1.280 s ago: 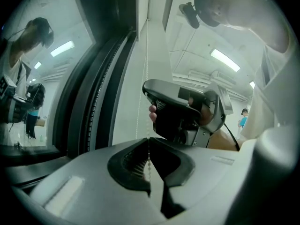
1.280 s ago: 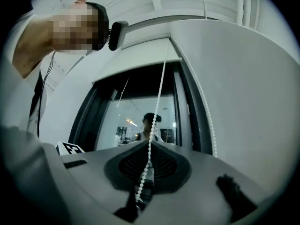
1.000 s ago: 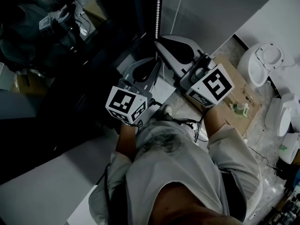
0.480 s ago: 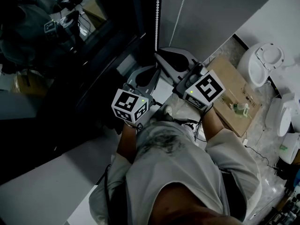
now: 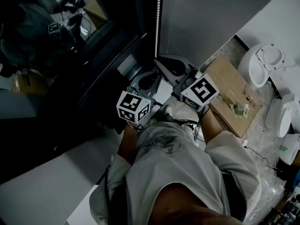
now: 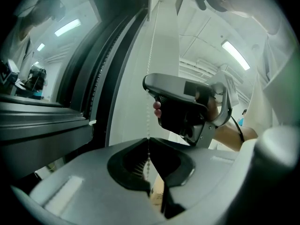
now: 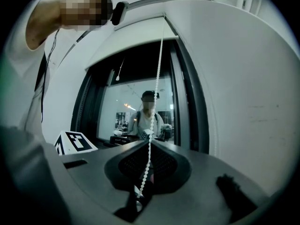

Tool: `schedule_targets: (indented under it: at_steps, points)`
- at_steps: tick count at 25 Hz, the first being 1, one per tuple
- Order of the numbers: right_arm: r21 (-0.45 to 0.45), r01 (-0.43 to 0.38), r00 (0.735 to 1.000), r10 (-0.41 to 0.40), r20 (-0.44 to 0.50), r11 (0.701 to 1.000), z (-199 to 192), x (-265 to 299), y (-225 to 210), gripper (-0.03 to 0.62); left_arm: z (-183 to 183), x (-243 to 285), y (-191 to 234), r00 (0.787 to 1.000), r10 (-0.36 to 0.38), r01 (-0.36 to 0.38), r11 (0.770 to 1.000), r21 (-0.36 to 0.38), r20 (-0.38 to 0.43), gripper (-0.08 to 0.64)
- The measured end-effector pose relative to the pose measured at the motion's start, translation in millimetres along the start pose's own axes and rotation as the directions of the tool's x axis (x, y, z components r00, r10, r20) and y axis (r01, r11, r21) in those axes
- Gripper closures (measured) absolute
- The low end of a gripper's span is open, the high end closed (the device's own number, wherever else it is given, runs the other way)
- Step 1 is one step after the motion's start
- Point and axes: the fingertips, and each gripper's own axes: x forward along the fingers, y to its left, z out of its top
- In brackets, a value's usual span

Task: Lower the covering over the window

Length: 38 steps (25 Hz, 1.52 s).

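A white bead chain (image 5: 158,13) hangs beside the dark window (image 5: 70,27). My left gripper (image 5: 151,73) and right gripper (image 5: 161,59) meet at it, close together and facing each other. In the left gripper view the bead chain (image 6: 152,64) drops straight into the left gripper (image 6: 150,165), whose jaws are closed on it; the right gripper (image 6: 183,108) is just beyond. In the right gripper view the bead chain (image 7: 158,74) runs down into the right gripper (image 7: 143,184), also closed on it. A pale blind (image 7: 131,39) covers the top of the window (image 7: 136,107).
The black window frame (image 5: 110,55) is to the left of the chain and a grey wall (image 5: 211,18) to its right. On the floor at the right are a cardboard box (image 5: 232,90) with a green bottle (image 5: 240,108) and white fixtures (image 5: 262,62).
Both grippers have sunk lower along the chain line, still closed on the bead chain and staying side by side.
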Motion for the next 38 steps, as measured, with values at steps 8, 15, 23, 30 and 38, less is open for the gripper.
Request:
schedule_targets:
  at_steps: [8,15,23,30,38]
  points:
    - [0.006,0.020,1.000,-0.020,0.001,1.000,-4.9,-6.3,-3.2,0.568,30.2,-25.9,-2.4,0.997,0.018,-0.020,1.000,0.023,0.079,0.497]
    - [-0.005,0.018,1.000,-0.018,-0.002,1.000,-5.0,-7.4,0.6,0.568,128.8,-39.3,-1.9,0.962,0.000,-0.031,0.993,0.111,0.272,0.463]
    - [-0.034,0.007,1.000,-0.007,-0.008,0.999,-4.4,-8.3,6.8,0.568,207.2,-27.3,-12.6,0.918,-0.057,-0.036,0.974,0.225,0.393,0.459]
    - [-0.033,0.013,1.000,-0.013,-0.016,0.999,-4.5,-10.2,6.4,0.568,220.0,-20.8,-24.7,0.915,-0.065,-0.048,0.962,0.267,0.398,0.540]
    - [-0.044,0.011,0.997,-0.014,-0.075,0.999,-34.1,-9.9,6.2,0.568,189.9,-17.1,-25.2,0.940,-0.032,-0.056,0.968,0.246,0.339,0.543]
